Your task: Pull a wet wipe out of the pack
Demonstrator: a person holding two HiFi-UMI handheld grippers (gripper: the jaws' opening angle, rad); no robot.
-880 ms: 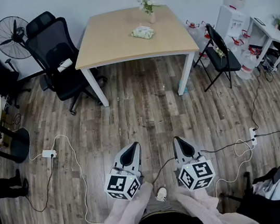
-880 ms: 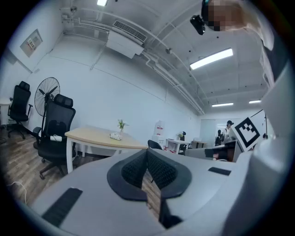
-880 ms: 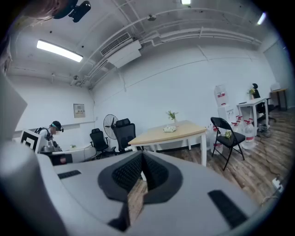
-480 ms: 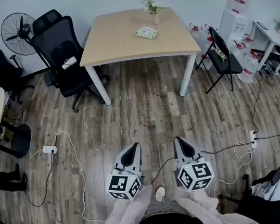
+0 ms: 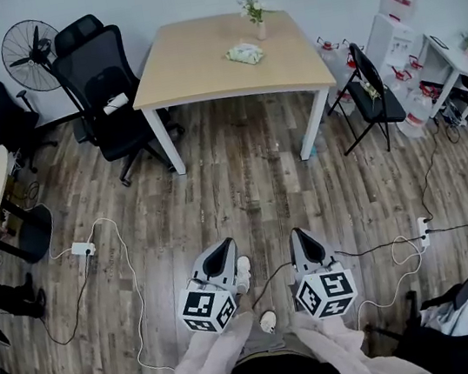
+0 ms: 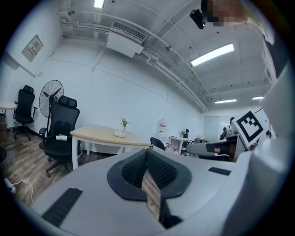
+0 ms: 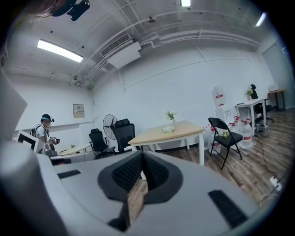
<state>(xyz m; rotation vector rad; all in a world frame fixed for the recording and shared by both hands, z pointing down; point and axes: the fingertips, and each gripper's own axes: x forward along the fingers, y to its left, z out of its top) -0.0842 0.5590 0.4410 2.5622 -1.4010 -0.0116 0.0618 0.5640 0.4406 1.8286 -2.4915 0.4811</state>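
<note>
pressing together empty are left tongs (image 5: 225, 244) and right tongs (image 5: 298, 233); only the head view shows a shoe (image 5: 242, 271).

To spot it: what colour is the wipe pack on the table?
Pale green and white; pack shows best in head view.

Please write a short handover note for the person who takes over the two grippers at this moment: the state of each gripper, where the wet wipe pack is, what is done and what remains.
Left gripper: fingers together, nothing between them, held low in front of the person.
Right gripper: the same, shut and empty.
Wet wipe pack: lies on the wooden table at the far side of the room, beside the small vase of flowers, well away from both grippers.
Done: nothing yet; neither gripper is at the pack or holds a wipe.
Left: go to the table, probably steady the pack with one gripper and pull a wipe out with the other.
</note>
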